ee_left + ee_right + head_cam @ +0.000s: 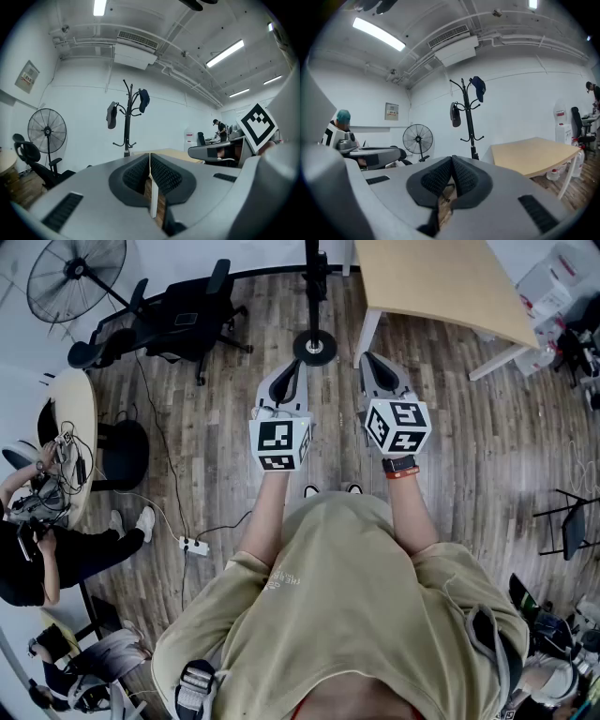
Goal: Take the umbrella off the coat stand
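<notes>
A black coat stand (127, 123) rises against the white far wall, and its round base (314, 346) sits on the wood floor just ahead of both grippers. A small folded grey umbrella (111, 115) hangs from a left hook. In the right gripper view the umbrella (454, 114) shows dark, and a dark blue cap (478, 88) sits on an upper right hook. My left gripper (150, 158) is shut with nothing in it and points level at the stand from a distance. My right gripper (452, 162) is also shut and empty. Both are held out side by side, left gripper (284, 381) and right gripper (369, 363).
A light wooden table (441, 282) stands right of the stand. A black office chair (178, 315) and a pedestal fan (75, 273) are to the left. A seated person (37, 549) works at a round table, and a power strip (194, 545) with cables lies on the floor.
</notes>
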The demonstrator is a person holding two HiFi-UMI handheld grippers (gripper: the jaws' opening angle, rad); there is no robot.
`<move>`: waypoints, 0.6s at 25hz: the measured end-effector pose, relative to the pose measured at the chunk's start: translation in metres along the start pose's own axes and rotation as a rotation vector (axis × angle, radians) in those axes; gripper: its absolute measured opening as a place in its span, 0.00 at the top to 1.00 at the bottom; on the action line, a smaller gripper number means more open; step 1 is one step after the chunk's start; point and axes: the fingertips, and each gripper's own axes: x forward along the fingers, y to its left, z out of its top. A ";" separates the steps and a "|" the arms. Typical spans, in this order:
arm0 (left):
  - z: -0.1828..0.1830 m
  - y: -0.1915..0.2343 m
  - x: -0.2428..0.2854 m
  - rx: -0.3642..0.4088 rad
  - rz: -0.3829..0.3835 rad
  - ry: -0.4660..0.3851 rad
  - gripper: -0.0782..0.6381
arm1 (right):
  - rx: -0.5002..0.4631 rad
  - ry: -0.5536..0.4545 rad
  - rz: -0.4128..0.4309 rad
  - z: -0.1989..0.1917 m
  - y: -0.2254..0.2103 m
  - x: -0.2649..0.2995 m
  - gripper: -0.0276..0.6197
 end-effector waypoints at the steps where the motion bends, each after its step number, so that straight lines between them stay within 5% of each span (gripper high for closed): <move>1: -0.002 0.006 -0.002 -0.001 -0.001 0.002 0.85 | 0.004 0.000 -0.002 -0.002 0.005 0.003 0.93; 15: -0.043 0.049 0.016 -0.076 -0.017 0.031 0.85 | 0.050 0.052 0.004 -0.051 0.032 0.044 0.93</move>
